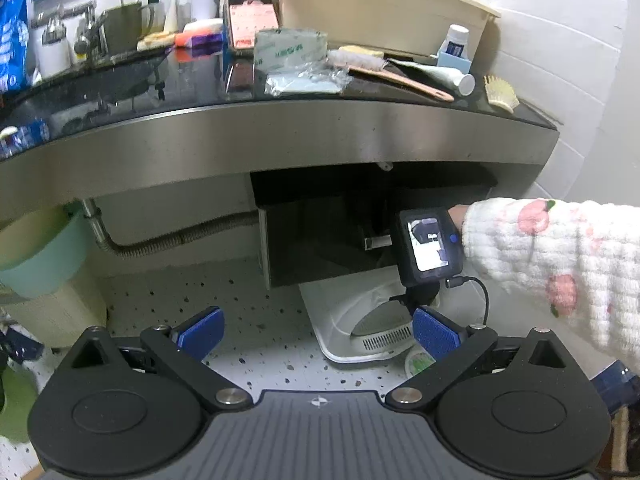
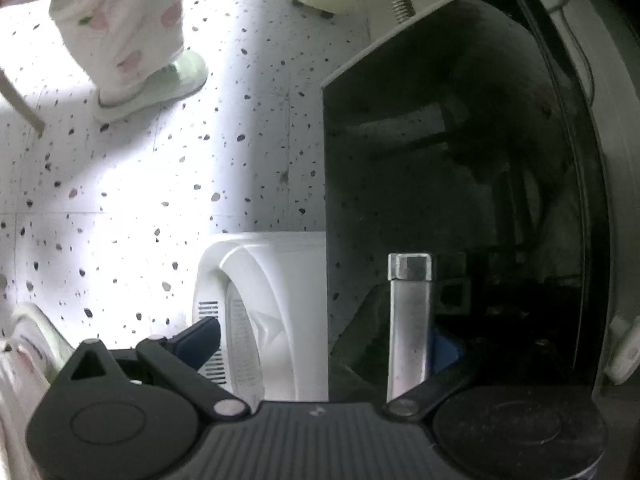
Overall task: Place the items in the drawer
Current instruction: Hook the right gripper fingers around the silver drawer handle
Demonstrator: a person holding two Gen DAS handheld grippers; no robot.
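Observation:
A black glossy drawer hangs under the steel-edged counter. Its metal bar handle stands upright between the jaws of my right gripper, which are wide open around it. The right gripper's camera unit shows at the drawer front in the left wrist view. My left gripper is open and empty, low above the floor, facing the drawer. On the counter lie a wooden-handled brush, a white tube, a comb brush and plastic packets.
A white appliance lies on the speckled floor under the drawer. A flexible metal hose runs left of the drawer. A mint green bin stands at left. A beige tub sits on the counter. The person's feet stand nearby.

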